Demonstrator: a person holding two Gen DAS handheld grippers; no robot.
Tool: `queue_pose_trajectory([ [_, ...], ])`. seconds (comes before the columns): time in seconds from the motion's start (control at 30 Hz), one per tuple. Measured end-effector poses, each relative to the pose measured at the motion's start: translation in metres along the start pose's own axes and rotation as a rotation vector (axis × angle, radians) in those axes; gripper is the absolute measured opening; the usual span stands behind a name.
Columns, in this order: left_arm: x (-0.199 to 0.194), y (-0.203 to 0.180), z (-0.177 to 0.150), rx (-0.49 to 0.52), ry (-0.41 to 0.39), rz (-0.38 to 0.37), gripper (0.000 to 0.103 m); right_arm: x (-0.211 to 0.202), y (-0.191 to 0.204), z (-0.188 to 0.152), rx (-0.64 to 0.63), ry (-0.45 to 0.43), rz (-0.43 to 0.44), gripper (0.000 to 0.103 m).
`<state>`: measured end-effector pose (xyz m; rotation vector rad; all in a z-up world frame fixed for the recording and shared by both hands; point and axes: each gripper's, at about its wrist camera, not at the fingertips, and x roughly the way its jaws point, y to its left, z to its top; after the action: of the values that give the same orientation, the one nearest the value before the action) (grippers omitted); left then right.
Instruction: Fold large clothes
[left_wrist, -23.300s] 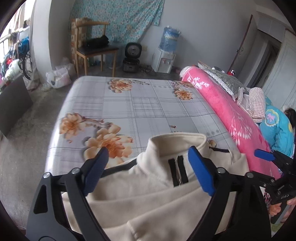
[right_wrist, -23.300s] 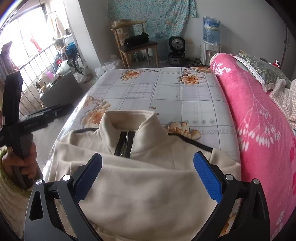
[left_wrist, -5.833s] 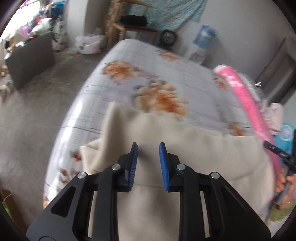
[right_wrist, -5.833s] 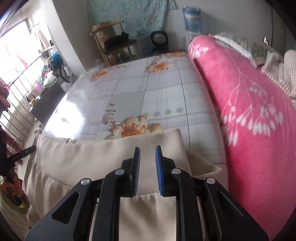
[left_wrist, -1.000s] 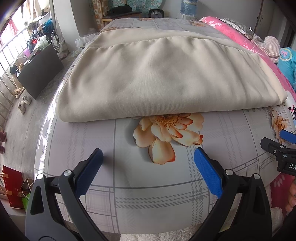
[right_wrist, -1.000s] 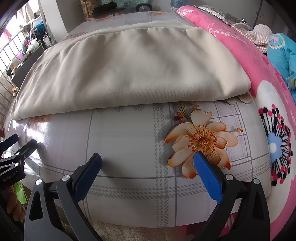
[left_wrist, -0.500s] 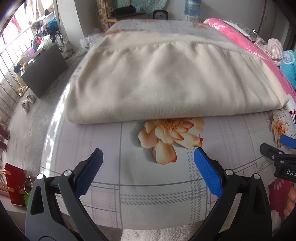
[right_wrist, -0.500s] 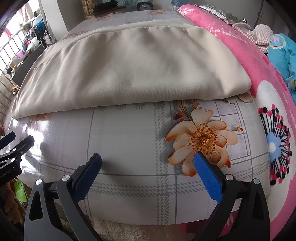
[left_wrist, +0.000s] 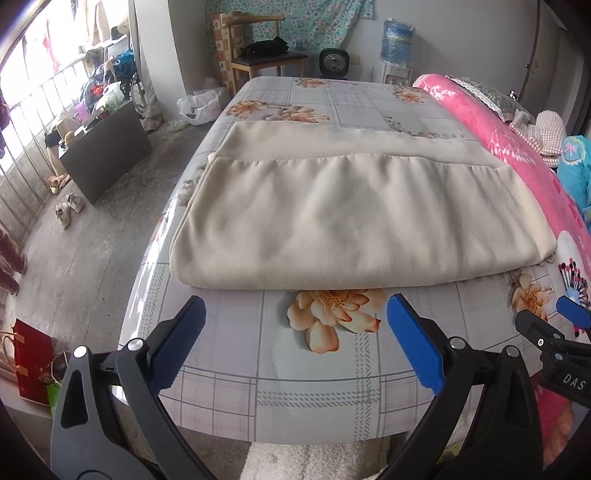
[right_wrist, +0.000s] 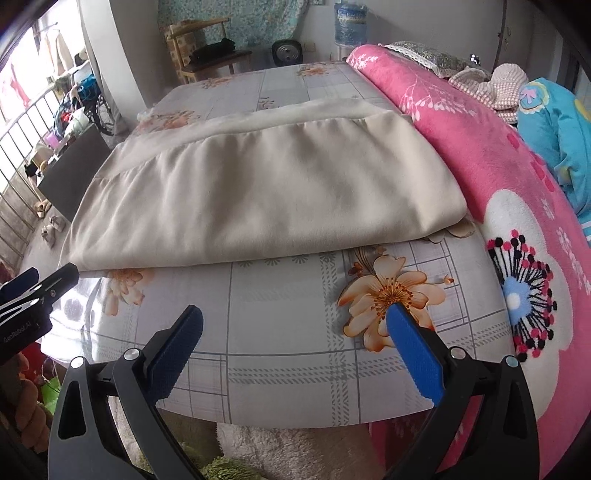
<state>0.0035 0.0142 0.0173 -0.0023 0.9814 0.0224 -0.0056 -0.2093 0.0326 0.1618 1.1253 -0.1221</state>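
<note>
A cream fleece garment (left_wrist: 354, 218) lies folded into a wide flat rectangle on the floral grey table cover (left_wrist: 303, 376); it also shows in the right wrist view (right_wrist: 266, 195). My left gripper (left_wrist: 295, 317) is open and empty, held back above the table's near edge, short of the garment's fold. My right gripper (right_wrist: 295, 325) is open and empty too, over the near edge. Each gripper shows at the side of the other's view, the right one (left_wrist: 561, 332) and the left one (right_wrist: 33, 291).
A pink blanket (right_wrist: 498, 177) lies along the right side with blue clothing (right_wrist: 554, 122) on it. Beyond the table stand a wooden chair (left_wrist: 266, 51), a fan and a water dispenser (left_wrist: 397, 55). A dark low box (left_wrist: 107, 151) and shoes are on the floor at left.
Both grippers have pulled back and risen away from the folded garment, so more of the far table and room shows. The garment has not moved. Both stay open.
</note>
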Motion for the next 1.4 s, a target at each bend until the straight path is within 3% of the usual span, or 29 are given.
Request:
queue_pose_trajectory([
  [0.43,-0.002,-0.021,-0.005,0.018,0.040,-0.021,0.095,0.002,0.004,-0.002,-0.002,0.031,-0.034,0.097],
  [1.4,0.009,-0.017,-0.004,-0.015,0.082,-0.046,0.095,0.007,0.005,0.004,-0.015,0.045,-0.069,0.097],
])
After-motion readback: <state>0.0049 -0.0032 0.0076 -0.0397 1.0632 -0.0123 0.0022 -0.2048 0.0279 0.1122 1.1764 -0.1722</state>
